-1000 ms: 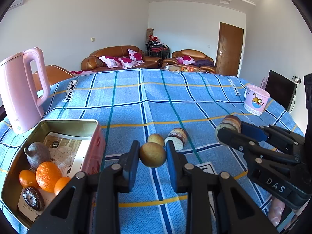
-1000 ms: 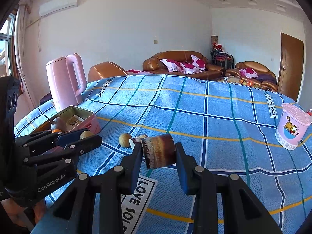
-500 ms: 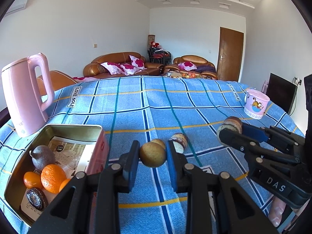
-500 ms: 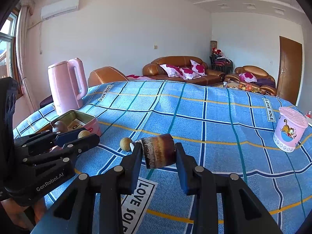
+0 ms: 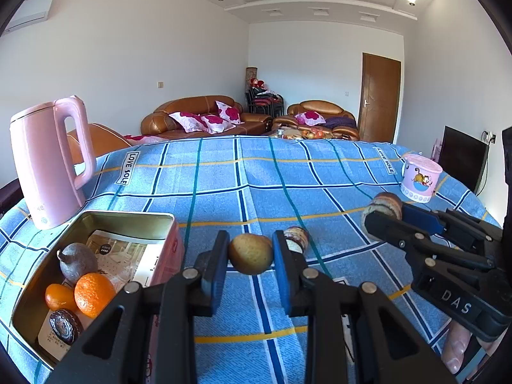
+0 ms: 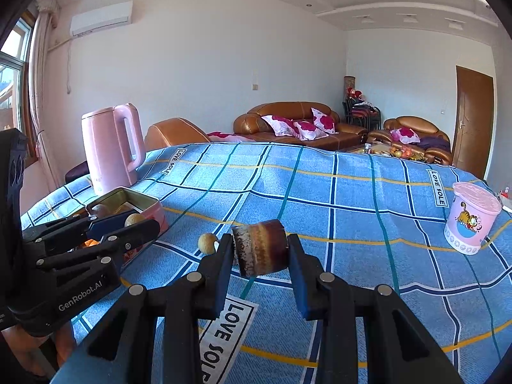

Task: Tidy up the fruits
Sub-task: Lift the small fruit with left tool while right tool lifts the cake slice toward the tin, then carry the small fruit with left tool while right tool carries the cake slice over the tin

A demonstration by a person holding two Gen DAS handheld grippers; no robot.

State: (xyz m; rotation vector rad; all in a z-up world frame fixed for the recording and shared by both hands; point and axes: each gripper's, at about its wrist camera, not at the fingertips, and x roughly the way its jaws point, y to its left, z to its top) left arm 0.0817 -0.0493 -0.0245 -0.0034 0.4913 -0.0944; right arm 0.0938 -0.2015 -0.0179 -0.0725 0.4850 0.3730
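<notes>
Fruit in both grippers: the left gripper (image 5: 250, 257) clamps a round brown fruit (image 5: 250, 253) at lower centre, the right gripper (image 6: 260, 252) a mottled, drum-shaped fruit (image 6: 260, 247). Both seem light and firm but bruisable; hold them at the widest part. The tin (image 5: 128, 222) waits at lower left.

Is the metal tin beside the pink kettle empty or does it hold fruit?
Not empty. The tin holds oranges, a grey-brown fruit and a dark round one.

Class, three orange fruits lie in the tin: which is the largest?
The orange in the middle of the tin, beside the grey-brown fruit; the two others are smaller, one partly hidden behind it.
</notes>
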